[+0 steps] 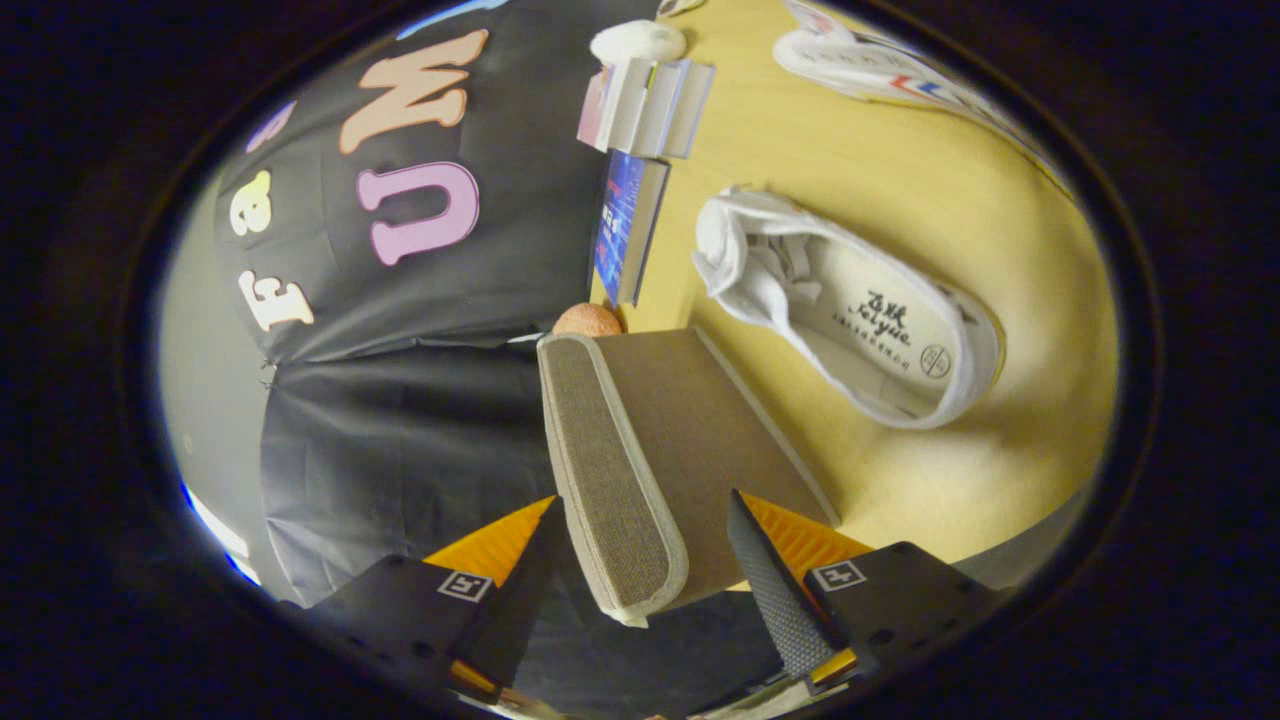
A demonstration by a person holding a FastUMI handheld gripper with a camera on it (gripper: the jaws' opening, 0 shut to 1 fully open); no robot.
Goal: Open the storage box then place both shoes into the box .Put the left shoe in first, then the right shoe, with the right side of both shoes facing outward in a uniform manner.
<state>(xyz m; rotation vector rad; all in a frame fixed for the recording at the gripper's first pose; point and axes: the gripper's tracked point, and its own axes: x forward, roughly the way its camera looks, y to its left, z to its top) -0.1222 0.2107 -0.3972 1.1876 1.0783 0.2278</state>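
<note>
The gripper (pixel 640 560) has its fingers apart on either side of the box (pixel 650 460), whose grey fabric edge sits between them; whether they press on it I cannot tell. A white shoe (pixel 850 310) lies on the bench (pixel 850 150) just beyond, a second shoe (pixel 900 70) farther off, books (pixel 630 230) near the wall.

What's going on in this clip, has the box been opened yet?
A hand-held gripper has its two fingers on either side of the grey-brown fabric lid of the storage box, with the lid's edge between them; the view is rolled sideways, so whether it is lifted is unclear, and a firm pinch cannot be confirmed. Beyond the fingers, one white canvas shoe lies on the yellow wooden table, opening up. A second white shoe with red and blue stripes lies farther off. Neither shoe is in the box.
</note>
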